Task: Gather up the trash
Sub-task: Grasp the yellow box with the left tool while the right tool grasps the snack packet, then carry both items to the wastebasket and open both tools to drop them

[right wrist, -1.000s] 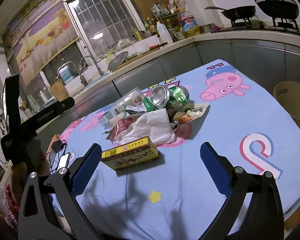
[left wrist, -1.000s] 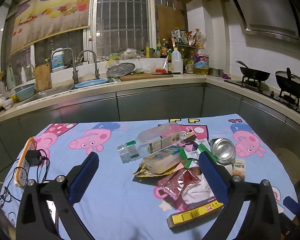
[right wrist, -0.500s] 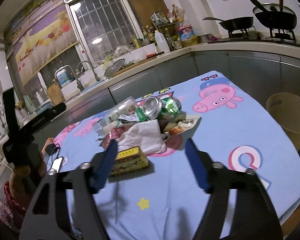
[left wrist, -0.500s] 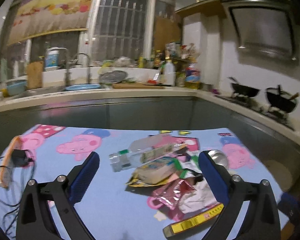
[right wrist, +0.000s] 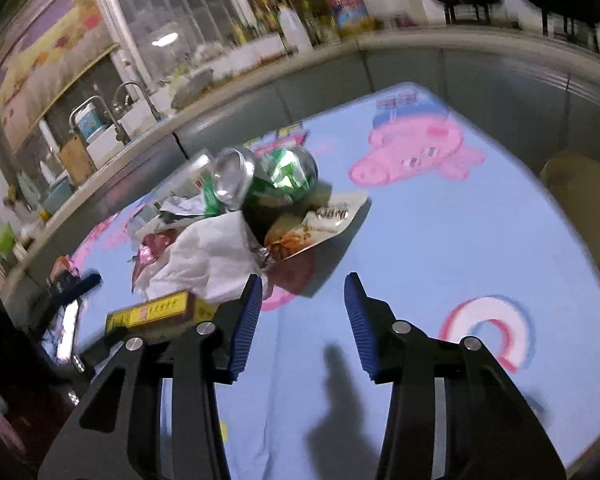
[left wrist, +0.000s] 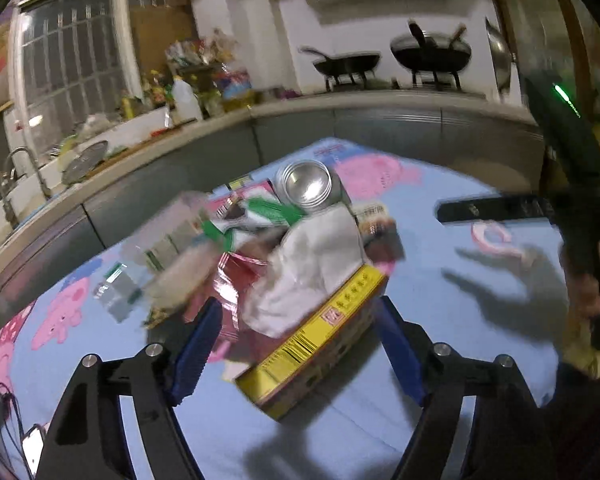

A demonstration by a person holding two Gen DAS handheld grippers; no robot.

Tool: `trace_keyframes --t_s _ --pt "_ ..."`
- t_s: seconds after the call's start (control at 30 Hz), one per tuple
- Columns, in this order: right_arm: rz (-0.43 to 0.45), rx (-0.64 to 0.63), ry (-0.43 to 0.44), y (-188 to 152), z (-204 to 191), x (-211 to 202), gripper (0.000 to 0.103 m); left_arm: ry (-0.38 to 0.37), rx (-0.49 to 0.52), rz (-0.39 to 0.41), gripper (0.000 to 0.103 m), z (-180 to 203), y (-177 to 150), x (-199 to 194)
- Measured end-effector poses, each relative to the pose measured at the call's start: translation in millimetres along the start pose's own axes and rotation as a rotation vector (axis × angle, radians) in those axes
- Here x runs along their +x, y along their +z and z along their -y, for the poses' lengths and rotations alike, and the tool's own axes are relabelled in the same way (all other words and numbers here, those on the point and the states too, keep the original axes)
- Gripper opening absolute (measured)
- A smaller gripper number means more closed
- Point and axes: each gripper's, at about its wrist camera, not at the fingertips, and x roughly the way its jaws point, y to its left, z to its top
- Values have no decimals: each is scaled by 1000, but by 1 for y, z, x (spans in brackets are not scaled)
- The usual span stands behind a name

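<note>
- The left gripper (left wrist: 298, 344) has its jaws closing, with the yellow box (left wrist: 320, 336) lying between them; the pads stand apart from the box's sides and are not yet pressing it.
- Just beyond the box, ahead of the left gripper, a crumpled white tissue (left wrist: 312, 268) lies partly on top of it, with a red wrapper (left wrist: 228, 280) to its left.
- Farther ahead, a can (left wrist: 310, 186) lies on its side at the back of the pile, and a blurred clear plastic bottle (left wrist: 156, 248) lies ahead to the left.
- The right gripper (right wrist: 300, 322) has its jaws closing over bare blue tablecloth (right wrist: 440, 240), with nothing between them.
- The pile is ahead and left of the right gripper; a snack packet (right wrist: 320, 224) lies nearest its line.
- A beige bin (right wrist: 588, 216) stands off to the right, beyond the table edge.
</note>
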Motion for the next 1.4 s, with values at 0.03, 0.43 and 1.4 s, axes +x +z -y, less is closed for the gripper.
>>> trace_keyframes --t_s 0.03,0.43,1.4 --pt "-26 40 29 3 6 8 42 -6 -3 -15 78 1 -2 5" --pt "-164 471 298 26 66 95 18 -87 -20 -133 25 1 -5 28" --pt "172 273 79 33 125 -38 2 -395 -82 -79 23 56 94 58"
